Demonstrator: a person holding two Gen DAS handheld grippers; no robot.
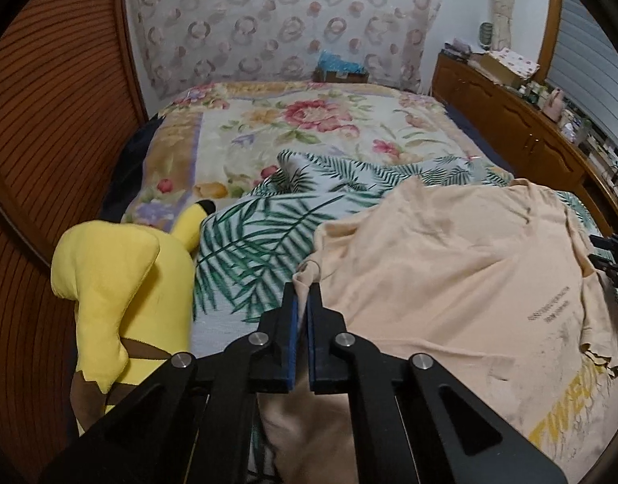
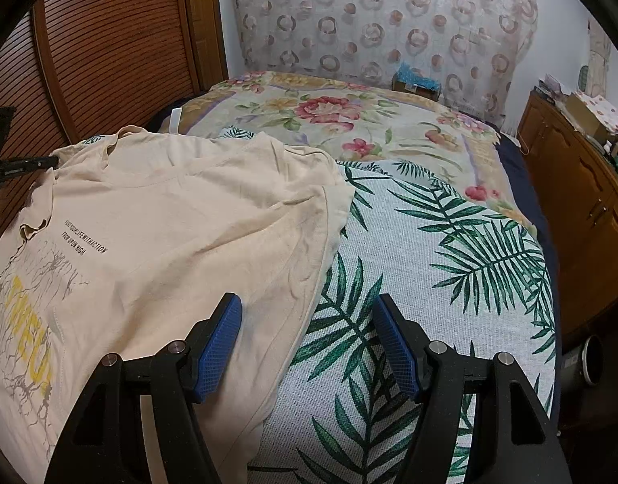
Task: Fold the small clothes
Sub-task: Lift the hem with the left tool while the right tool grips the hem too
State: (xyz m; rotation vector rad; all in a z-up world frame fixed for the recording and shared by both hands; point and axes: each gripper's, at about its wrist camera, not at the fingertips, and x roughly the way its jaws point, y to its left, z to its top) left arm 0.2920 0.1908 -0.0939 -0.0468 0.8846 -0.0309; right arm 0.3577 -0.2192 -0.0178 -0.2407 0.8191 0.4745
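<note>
Black left tongs (image 1: pixel 302 288) with blue pads are squeezed tight on a bunched edge of the T-shirt (image 1: pixel 450 274), so a little fold of cloth pokes out past the tips. That shirt is a pale peach colour, soft and wrinkly, and it is spread out on the near part of the bed. It has small black words in two lines, big yellow letters near them, and thin grey lines like tree branches. Its neck hole has a wavy edge.

Under the shirt lies a white cover with green palm leaves (image 2: pixel 409 242). Farther off is a blanket with big pink flowers (image 2: pixel 329 113). To the left of the shirt sits a yellow plush toy (image 1: pixel 123 282).

In the right wrist view, the right tongs (image 2: pixel 306 306) are open wide and hold nothing. One pad is over the shirt's right edge, the other over the leafy cover.
</note>
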